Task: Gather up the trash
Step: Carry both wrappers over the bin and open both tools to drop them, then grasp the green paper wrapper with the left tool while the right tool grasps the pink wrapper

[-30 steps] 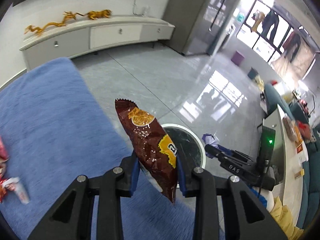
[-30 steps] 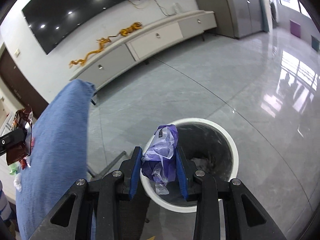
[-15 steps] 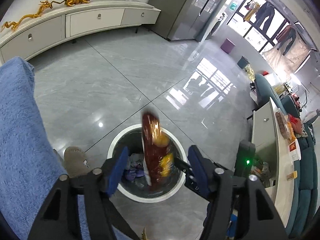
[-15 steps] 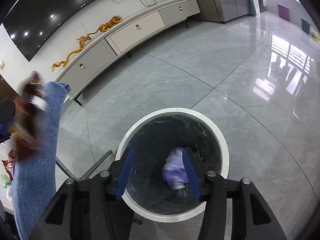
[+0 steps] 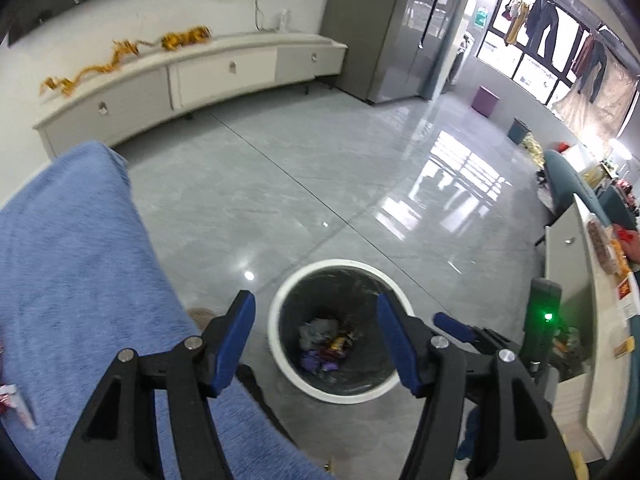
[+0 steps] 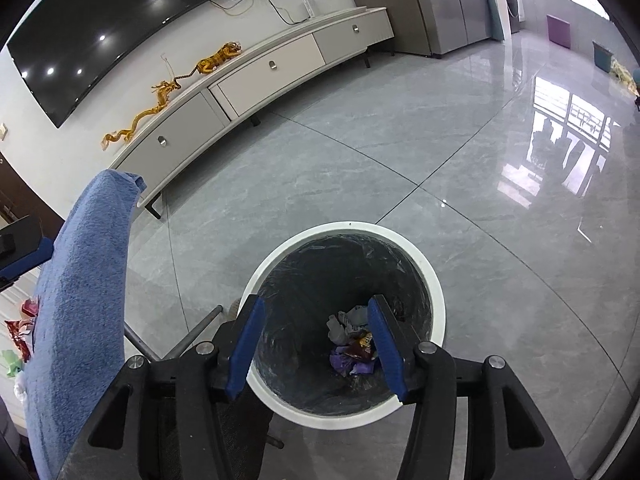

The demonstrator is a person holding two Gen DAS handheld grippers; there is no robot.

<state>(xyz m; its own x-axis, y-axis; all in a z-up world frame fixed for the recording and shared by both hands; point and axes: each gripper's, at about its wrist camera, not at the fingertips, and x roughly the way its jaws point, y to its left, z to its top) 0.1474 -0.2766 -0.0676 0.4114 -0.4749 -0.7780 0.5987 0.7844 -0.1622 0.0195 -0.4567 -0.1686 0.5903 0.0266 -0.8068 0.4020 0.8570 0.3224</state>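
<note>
A home living room; wall television [image 6: 120, 24] above a long low cabinet [image 6: 256, 76]; glossy tiled floor [image 6: 400, 184]; laundry [image 5: 560, 36] hanging by the window.

The left gripper [image 5: 316, 320] is hanging wide open and empty, the white bin [image 5: 280, 344] showing between its jaws with wrappers [image 5: 326, 344] lying inside; blue cloth [image 5: 72, 264] is spreading left.

Trash bin [image 6: 434, 280]: white rim, black liner. Trash inside [image 6: 354, 354]: purple, dark red, yellow, pale grey. Towel [image 5: 72, 248]: plain blue. Gripper fingers [image 5: 240, 328]: blue pads on black frames. Floor [image 6: 360, 168]: glossy grey tile. Dragon figure [image 6: 160, 100]: golden orange.
</note>
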